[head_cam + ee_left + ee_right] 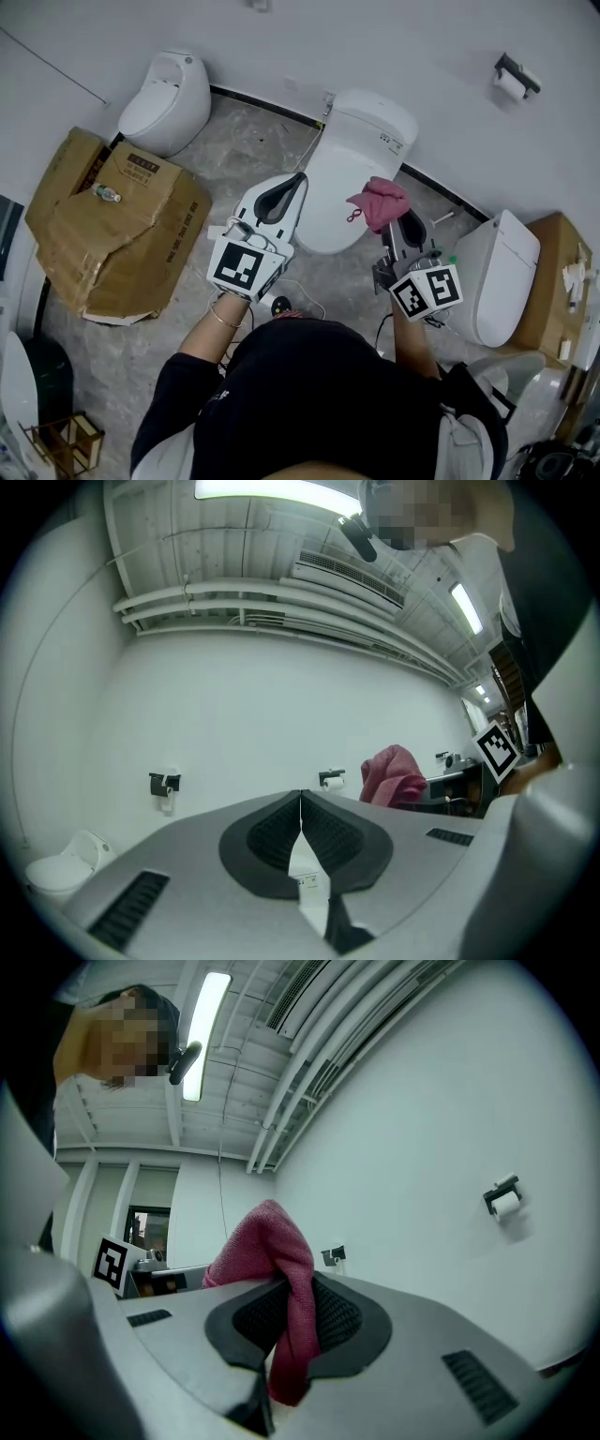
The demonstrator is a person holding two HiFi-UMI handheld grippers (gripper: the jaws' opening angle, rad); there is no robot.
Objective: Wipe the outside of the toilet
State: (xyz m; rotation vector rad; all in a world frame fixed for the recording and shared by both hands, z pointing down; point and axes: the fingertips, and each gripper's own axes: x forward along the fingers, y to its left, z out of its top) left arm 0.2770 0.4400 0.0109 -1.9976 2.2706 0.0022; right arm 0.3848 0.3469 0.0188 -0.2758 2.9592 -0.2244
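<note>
Two grippers, right gripper (292, 1283) clamped on one pink cloth (272, 1241) bunched above its fingers, left gripper (300, 795) closed and empty, three toilets, middle toilet (361, 155) beyond both fingertips.

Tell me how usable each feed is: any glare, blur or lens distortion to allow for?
Head view: evenly lit and sharp, edges bent; toilet and pink cloth read clearly. Left gripper view: strong fisheye, black corners, ceiling light blown out; left gripper shut, empty, in focus. Right gripper view: same fisheye, cooler tint; right gripper shut on the cloth, sharp.
</note>
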